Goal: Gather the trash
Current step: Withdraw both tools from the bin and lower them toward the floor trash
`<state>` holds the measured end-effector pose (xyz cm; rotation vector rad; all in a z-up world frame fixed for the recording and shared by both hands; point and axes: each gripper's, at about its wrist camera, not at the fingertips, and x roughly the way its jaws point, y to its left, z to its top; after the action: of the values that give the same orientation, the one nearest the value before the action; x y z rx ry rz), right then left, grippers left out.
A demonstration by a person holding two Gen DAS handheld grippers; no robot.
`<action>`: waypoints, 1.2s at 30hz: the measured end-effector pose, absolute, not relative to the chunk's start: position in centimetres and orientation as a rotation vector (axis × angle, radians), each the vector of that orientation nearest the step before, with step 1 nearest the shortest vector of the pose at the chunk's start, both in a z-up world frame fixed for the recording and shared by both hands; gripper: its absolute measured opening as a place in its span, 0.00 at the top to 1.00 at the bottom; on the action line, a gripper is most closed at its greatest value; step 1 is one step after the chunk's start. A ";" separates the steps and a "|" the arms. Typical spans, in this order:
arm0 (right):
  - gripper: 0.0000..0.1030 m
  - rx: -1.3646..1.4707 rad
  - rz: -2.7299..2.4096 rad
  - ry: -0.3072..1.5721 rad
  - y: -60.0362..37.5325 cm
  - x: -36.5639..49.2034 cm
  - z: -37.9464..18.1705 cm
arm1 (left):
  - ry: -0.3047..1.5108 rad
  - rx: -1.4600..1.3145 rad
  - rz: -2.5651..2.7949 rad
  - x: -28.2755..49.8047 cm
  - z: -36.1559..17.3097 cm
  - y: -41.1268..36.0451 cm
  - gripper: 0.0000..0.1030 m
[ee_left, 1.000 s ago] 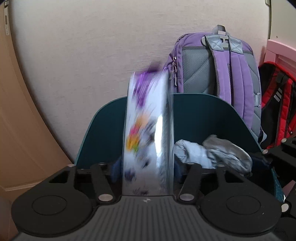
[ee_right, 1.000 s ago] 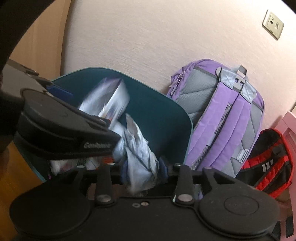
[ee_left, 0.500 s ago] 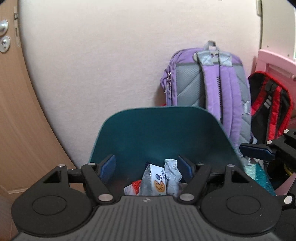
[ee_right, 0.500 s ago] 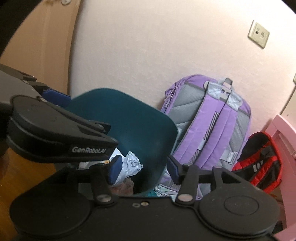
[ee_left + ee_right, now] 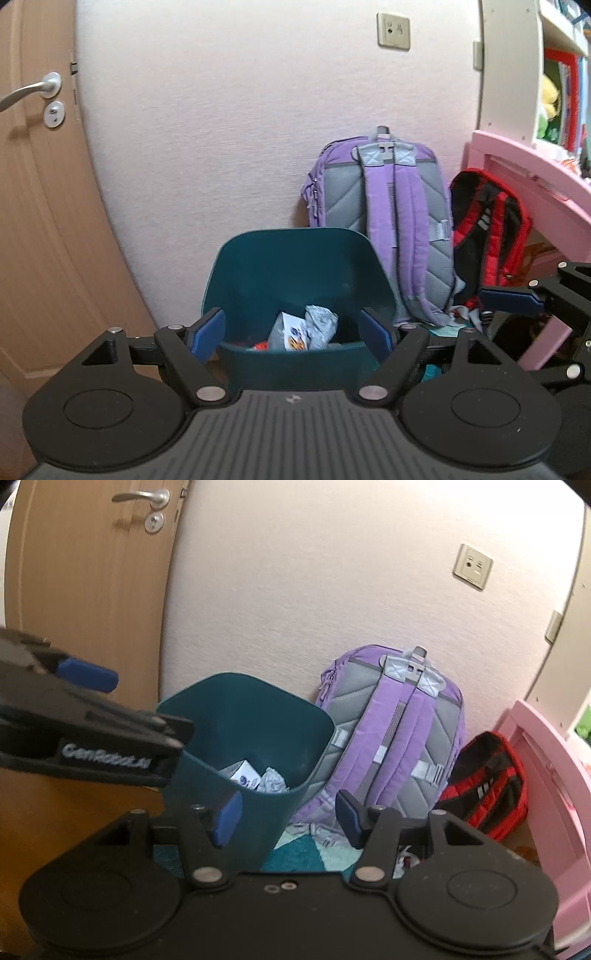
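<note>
Both grippers, left gripper (image 5: 291, 332) and right gripper (image 5: 288, 818), have just spread their jaws wide and empty; the released wrapper (image 5: 291, 334) and crumpled paper (image 5: 320, 325) now lie inside the teal bin (image 5: 295, 273), lower centre, deposit done.

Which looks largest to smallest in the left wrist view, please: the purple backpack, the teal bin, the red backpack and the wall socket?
1. teal bin and purple backpack: they look alike; the bin stands nearer, so unsure.
2. red backpack, partly hidden.
3. wall socket.
</note>
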<state>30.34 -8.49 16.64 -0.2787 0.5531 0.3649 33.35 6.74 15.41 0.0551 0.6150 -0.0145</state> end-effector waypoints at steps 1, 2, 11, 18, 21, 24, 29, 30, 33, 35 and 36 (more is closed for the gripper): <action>0.46 -0.265 0.369 0.558 -8.9 29.6 16.8 | 0.615 0.052 -0.017 32.5 15.5 6.7 0.23; 0.46 -0.256 0.373 0.561 -9.2 28.9 16.8 | 0.614 0.050 -0.020 31.6 15.7 6.6 0.23; 0.46 -0.242 0.405 0.547 -10.9 22.9 16.3 | 0.617 0.031 -0.021 24.1 15.5 6.1 0.21; 0.46 -0.224 0.428 0.581 -11.6 20.8 14.0 | 0.620 0.013 -0.042 20.0 14.0 6.0 0.09; 0.46 -0.215 0.441 0.617 -11.7 20.7 12.1 | 0.614 -0.007 -0.060 18.8 12.7 6.1 0.02; 0.45 -0.217 0.453 0.649 -11.7 20.7 9.7 | 0.632 -0.033 -0.078 18.4 10.9 6.5 0.02; 0.45 -0.212 0.460 0.685 -11.0 21.0 4.9 | 0.654 -0.019 -0.077 18.3 7.1 7.4 0.02; 0.45 -0.206 0.459 0.694 -10.9 21.2 3.8 | 0.661 -0.011 -0.075 18.4 6.4 7.6 0.02; 0.45 -0.191 0.476 0.720 -10.4 21.8 0.6 | 0.691 -0.004 -0.068 18.8 3.2 8.7 0.02; 0.45 -0.185 0.484 0.739 -10.0 22.4 -1.5 | 0.725 -0.004 -0.061 19.1 1.0 9.4 0.02; 0.45 -0.183 0.489 0.752 -9.7 22.7 -2.5 | 0.743 0.001 -0.063 19.4 -0.3 9.8 0.02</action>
<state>22.67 -9.72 -2.52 -0.1831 0.7523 0.4886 19.37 9.83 -0.30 0.0006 0.7433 -0.0635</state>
